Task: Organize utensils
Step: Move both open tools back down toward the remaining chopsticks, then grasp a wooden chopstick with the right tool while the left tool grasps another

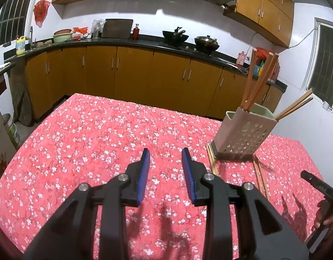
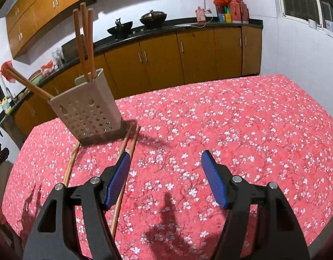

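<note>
the left gripper hangs above the table, which has a red cloth with small white flowers, and its blue pads stand a little apart with nothing between them. the right gripper is spread wide, also empty, over the same cloth. a perforated holder stands upright on the table, near the far edge. three thick wooden handles stick up from its back compartment, and a pair of chopsticks leans out over the rim of the front one. loose chopsticks lie flat on the cloth, their far ends touching the base of the holder; two of them run under the left finger of the right gripper, and another pair lies beside them, at the other corner of the holder. behind the table there is a long kitchen counter with two woks on it.
</note>
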Motion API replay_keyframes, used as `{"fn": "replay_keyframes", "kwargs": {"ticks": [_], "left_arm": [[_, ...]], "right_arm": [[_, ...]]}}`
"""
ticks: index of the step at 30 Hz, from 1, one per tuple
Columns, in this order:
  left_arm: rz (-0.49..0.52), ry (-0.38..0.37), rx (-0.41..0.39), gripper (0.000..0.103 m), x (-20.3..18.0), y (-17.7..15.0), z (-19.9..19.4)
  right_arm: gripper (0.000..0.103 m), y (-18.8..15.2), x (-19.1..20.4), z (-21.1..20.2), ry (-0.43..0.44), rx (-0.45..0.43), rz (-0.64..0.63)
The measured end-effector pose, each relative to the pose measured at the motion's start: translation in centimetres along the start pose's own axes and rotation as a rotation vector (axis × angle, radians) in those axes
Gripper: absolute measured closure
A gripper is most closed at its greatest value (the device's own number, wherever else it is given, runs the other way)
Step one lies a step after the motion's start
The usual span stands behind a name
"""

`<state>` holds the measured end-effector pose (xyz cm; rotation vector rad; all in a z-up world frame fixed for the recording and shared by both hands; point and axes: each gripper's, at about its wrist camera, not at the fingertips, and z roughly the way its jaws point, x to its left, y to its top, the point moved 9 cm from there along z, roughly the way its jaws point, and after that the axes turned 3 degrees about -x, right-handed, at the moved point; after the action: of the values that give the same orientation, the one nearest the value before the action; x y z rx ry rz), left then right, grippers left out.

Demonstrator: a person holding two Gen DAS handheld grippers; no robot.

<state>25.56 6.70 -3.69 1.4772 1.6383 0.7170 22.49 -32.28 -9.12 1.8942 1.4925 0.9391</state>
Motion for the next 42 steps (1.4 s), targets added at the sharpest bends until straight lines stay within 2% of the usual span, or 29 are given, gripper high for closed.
{"fn": "replay_keyframes", "kwargs": {"ticks": [15,20,24,34,37,41,42], "left_arm": [[0.005,0.001,0.044,0.072,-0.2,-2.2,0.7],[-0.001,0.002,0.053,0.072,-0.4,-3.0,0.8],[-0.004,-0.008,0.067,0.072,-0.9,-4.2,0.8],[-0.009,-0.063,0.131,0.072,-2.7,-7.0,1.4],[0.000,-0.083,0.143,0.072,-3.5,-7.5,1.5],[0.008,-0.117,0.169,0.072,-4.9,-8.1,1.8],[0.009,-0.127,0.177,0.072,-5.2,-8.3,1.9]], "right_arm": [[0.036,-2.7,0.9,1.2,0.029,0.075,-0.007],[0.062,-4.5,1.6,1.8,0.083,0.143,0.013],[0.065,-5.8,2.8,2.5,0.126,0.183,0.016],[0.070,-7.4,7.1,4.1,0.167,0.230,-0.086],[0.077,-7.6,7.7,4.5,0.113,0.214,-0.171],[0.093,-7.5,6.9,4.7,0.082,0.208,-0.190],[0.093,-7.2,6.3,4.8,0.065,0.203,-0.181]]}}
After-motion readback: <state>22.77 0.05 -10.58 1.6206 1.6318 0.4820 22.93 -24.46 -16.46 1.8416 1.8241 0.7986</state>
